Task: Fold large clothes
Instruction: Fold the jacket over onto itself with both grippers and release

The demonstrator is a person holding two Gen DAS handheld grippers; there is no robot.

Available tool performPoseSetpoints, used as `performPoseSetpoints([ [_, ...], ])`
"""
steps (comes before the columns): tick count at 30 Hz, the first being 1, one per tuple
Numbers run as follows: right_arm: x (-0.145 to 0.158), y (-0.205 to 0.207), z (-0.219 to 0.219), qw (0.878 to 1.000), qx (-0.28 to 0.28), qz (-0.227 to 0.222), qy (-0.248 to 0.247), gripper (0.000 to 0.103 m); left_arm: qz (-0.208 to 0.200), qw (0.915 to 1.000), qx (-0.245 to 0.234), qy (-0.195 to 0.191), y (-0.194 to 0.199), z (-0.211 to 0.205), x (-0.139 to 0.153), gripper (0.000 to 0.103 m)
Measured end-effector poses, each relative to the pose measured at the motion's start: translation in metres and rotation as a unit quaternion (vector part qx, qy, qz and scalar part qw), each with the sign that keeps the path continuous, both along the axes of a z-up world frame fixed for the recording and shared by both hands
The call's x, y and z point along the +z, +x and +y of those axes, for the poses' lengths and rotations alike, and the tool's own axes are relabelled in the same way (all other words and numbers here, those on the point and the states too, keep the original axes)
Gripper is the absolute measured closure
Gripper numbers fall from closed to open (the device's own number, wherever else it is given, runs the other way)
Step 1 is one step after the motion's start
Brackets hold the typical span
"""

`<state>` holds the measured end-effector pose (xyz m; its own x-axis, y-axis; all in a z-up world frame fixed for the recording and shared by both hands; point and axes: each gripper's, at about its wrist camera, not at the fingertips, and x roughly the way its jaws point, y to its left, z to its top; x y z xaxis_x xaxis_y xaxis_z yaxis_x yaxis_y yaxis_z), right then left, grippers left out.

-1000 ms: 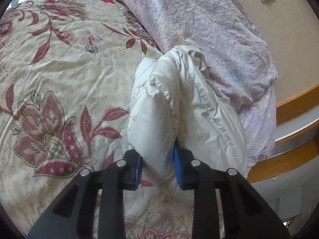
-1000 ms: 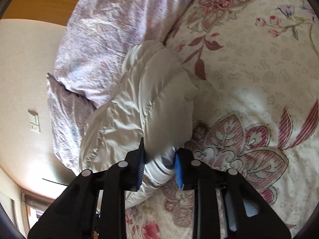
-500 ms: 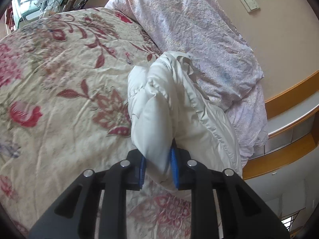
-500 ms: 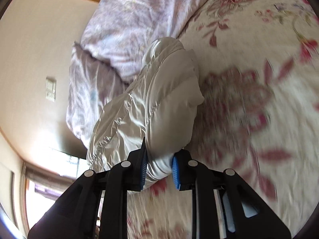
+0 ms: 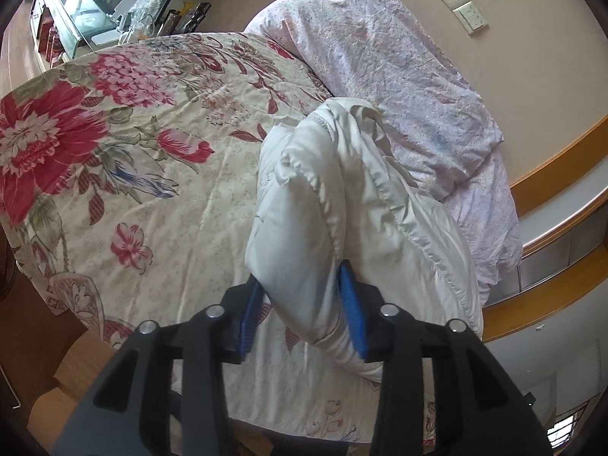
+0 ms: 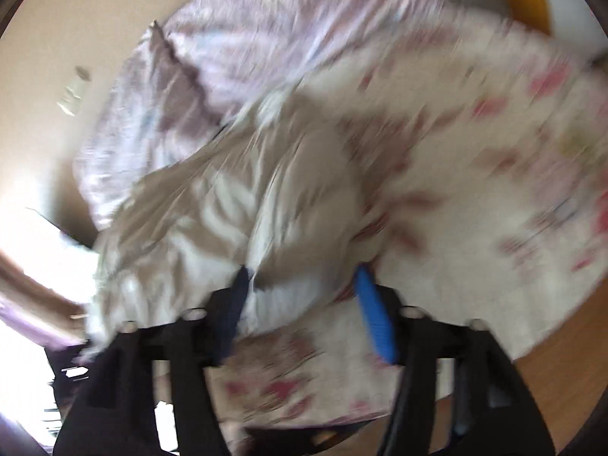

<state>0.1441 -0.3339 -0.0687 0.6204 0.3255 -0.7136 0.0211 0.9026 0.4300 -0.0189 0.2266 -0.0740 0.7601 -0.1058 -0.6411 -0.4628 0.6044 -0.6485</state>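
A white padded jacket point(image 5: 342, 205) lies bunched in a long roll on the floral bedspread point(image 5: 133, 133), along the pillows. My left gripper point(image 5: 302, 304) has its blue pads point(image 5: 351, 311) spread around the near end of the roll, with fabric bulging between them. In the blurred right wrist view the jacket point(image 6: 288, 212) fills the middle. My right gripper point(image 6: 304, 300) has its pads point(image 6: 374, 315) wide apart around the other end of the roll.
Lilac pillows point(image 5: 399, 76) lie behind the jacket against a beige wall with a socket plate point(image 5: 459, 3). A wooden bed frame point(image 5: 551, 285) runs at the right. A glass cabinet with clutter point(image 5: 106, 3) stands beyond the bed. Wooden floor point(image 5: 41, 380) shows at the lower left.
Both grippers have pulled back and risen from the bed, so more of the room shows. Their jaws have widened around the jacket ends. The right view is now motion-blurred.
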Motion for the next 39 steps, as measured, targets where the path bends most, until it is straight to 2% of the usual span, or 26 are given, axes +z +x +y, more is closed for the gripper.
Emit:
performPoseSetpoints([
  [1,0.012,-0.004,0.003,0.999,-0.016,-0.026,-0.037,0.033,-0.003,0.9999,0.000,0.010,-0.002,-0.001,0.002,0.039],
  [2,0.022,-0.005,0.009,0.997,-0.024,-0.046,-0.061,0.033,-0.005,0.9996,0.004,0.026,-0.004,-0.002,0.005,0.032],
  [5,0.037,0.001,0.036,0.995,0.013,-0.076,-0.063,0.033,-0.014,0.9980,0.004,0.062,-0.005,-0.006,0.014,0.022],
  [7,0.043,0.009,0.071,0.993,0.055,-0.088,-0.064,0.034,-0.018,0.9973,-0.003,0.072,-0.005,-0.009,0.016,0.016],
  [11,0.052,0.024,0.150,0.981,0.126,-0.116,-0.089,0.039,-0.021,0.9980,-0.013,0.058,-0.003,-0.014,0.013,0.015],
  [15,0.051,0.024,0.202,0.969,0.152,-0.141,-0.135,0.046,-0.022,0.9988,-0.019,0.040,0.003,-0.017,0.006,0.013],
  [17,0.048,0.025,0.217,0.964,0.152,-0.145,-0.160,0.046,-0.024,0.9991,-0.017,0.030,0.006,-0.017,0.003,0.013],
  [25,0.013,0.035,0.226,0.970,0.160,-0.098,-0.156,0.045,-0.023,0.9996,-0.014,0.011,0.019,-0.014,-0.008,0.013],
  [28,-0.004,0.039,0.235,0.968,0.167,-0.080,-0.169,0.042,-0.027,0.9996,-0.014,0.001,0.025,-0.011,-0.012,0.013],
  [32,-0.017,0.042,0.246,0.963,0.174,-0.071,-0.194,0.042,-0.029,0.9994,-0.015,-0.009,0.036,-0.010,-0.017,0.013],
  [39,-0.024,0.040,0.246,0.965,0.168,-0.069,-0.190,0.042,-0.044,0.9985,0.009,-0.032,0.050,0.000,-0.023,0.016],
])
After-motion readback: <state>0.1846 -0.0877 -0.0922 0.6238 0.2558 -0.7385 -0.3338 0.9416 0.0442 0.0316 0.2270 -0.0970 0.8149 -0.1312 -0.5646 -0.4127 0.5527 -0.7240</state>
